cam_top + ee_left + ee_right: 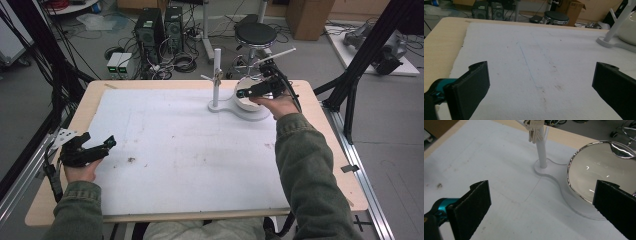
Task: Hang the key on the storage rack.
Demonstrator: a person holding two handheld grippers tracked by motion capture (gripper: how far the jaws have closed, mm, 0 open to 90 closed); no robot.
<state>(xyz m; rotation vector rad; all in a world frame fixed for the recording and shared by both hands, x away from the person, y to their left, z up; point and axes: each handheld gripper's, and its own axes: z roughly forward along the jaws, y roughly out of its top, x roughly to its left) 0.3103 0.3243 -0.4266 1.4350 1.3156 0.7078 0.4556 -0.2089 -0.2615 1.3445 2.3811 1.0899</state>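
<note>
Two grippers from above: the left gripper rests near the white mat's left edge, jaws spread; the right gripper hovers over the white stand. Left gripper view: jaws released above bare mat. Right gripper view: jaws wide apart, keys hanging on the stand's post, shiny bowl beside it.

High view: fixed above the person's edge, looking forward and down over the whole white mat to the floor beyond. Left gripper view: low and close over the mat, facing the far edge, white stand at its upper right. Right gripper view: close above the stand, tilted down; all three views share stand and mat.
</note>
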